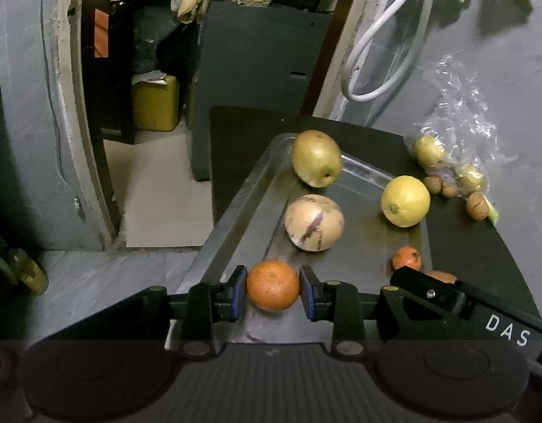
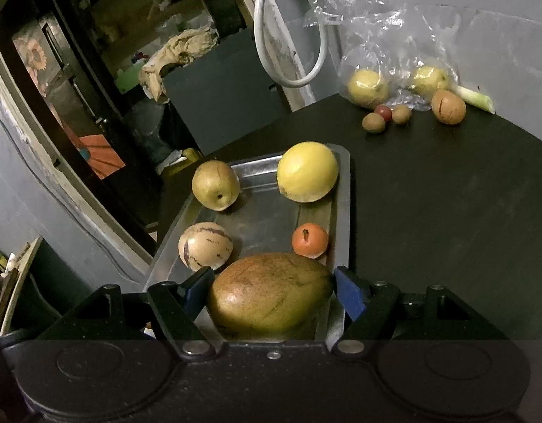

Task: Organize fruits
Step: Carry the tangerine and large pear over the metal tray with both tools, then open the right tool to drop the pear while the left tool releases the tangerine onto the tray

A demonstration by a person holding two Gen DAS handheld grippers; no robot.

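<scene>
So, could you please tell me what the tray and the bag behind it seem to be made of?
The tray looks like bare metal, probably steel or aluminium: grey, dull sheen, fruit faintly mirrored in its floor. The bag looks like thin clear plastic film: see-through, crinkled, with bright glints.

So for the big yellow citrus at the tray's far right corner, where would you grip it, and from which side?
Take the yellow citrus across its widest middle, coming from above. It is nearly round, so any diameter serves, but it sits against the metal tray rim, which blocks a low sideways approach. The pear stands well apart, leaving room for the fingers.
</scene>
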